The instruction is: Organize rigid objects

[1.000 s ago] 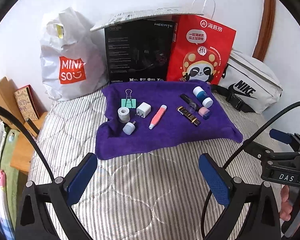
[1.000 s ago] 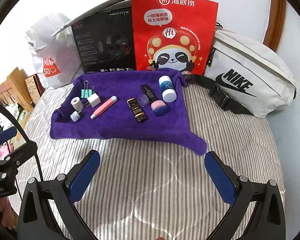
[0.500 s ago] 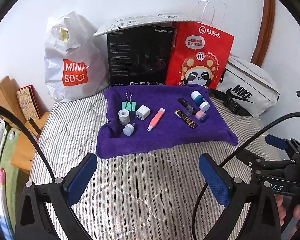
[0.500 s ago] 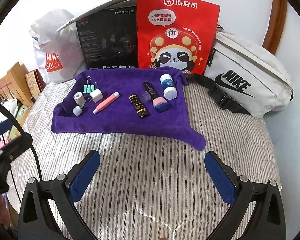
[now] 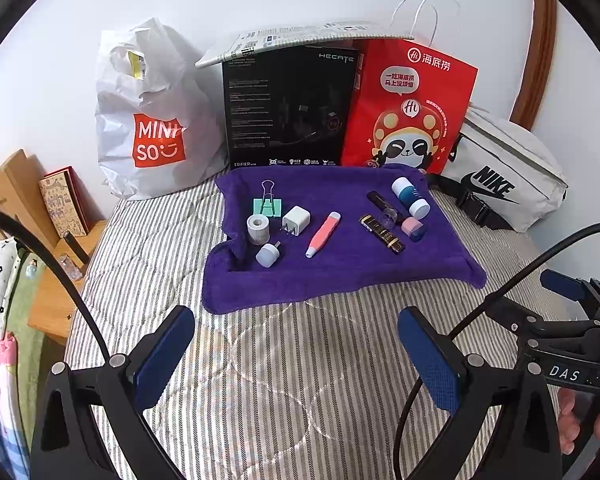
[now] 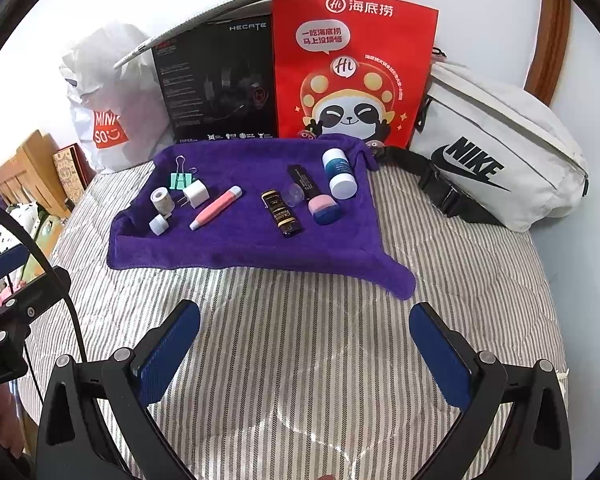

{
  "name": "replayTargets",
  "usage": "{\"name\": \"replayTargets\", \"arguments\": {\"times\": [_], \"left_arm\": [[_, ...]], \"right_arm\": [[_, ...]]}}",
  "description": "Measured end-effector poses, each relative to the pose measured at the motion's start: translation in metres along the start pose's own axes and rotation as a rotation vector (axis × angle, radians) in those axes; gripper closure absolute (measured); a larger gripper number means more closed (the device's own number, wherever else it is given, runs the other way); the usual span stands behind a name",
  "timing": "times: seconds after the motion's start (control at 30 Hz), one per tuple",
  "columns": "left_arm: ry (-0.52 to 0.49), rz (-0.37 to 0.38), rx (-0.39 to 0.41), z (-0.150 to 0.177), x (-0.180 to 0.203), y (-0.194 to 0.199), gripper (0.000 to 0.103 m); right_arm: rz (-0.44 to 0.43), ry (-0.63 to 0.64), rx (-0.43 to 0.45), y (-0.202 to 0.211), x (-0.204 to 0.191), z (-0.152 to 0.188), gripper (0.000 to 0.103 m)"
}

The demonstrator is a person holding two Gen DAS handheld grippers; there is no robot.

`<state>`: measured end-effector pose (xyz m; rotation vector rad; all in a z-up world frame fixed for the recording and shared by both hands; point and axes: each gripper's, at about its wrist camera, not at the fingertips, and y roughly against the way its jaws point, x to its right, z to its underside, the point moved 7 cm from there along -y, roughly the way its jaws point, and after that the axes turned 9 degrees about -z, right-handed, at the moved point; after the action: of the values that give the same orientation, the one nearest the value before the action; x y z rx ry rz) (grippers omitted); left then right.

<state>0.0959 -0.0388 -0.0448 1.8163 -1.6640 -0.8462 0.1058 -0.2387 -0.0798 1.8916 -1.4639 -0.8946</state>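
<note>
A purple towel (image 5: 340,272) (image 6: 228,252) lies on the striped bed. On its left part sit a green binder clip (image 5: 267,205), a tape roll (image 5: 257,229), a white charger (image 5: 296,220) and a small plug (image 5: 268,256). A pink pen-shaped tool (image 5: 323,234) (image 6: 216,207) lies in the middle. On the right are a dark gold-lettered tube (image 6: 282,213), a black tube (image 6: 303,177), a pink-and-blue cap (image 6: 324,209) and a blue-and-white bottle (image 6: 339,173). My left gripper (image 5: 296,344) and right gripper (image 6: 304,344) are open and empty, over the bed in front of the towel.
Against the wall stand a white Miniso bag (image 5: 152,120), a black box (image 5: 288,108) and a red panda bag (image 6: 352,68). A white Nike pouch (image 6: 496,152) lies at the right. A wooden bedside stand (image 5: 32,216) is at the left edge.
Both grippers have drawn back a little from the towel, so the objects look slightly smaller. Nothing on the towel has moved.
</note>
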Motion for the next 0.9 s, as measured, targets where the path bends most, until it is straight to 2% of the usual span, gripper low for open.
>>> {"name": "replayTargets", "arguments": {"times": [0.9], "left_arm": [[-0.026,0.002,-0.002,0.0012,0.0063,0.0035,0.0]], "right_arm": [[0.003,0.001,0.006,0.0041,0.0026,-0.0007,0.0]]}}
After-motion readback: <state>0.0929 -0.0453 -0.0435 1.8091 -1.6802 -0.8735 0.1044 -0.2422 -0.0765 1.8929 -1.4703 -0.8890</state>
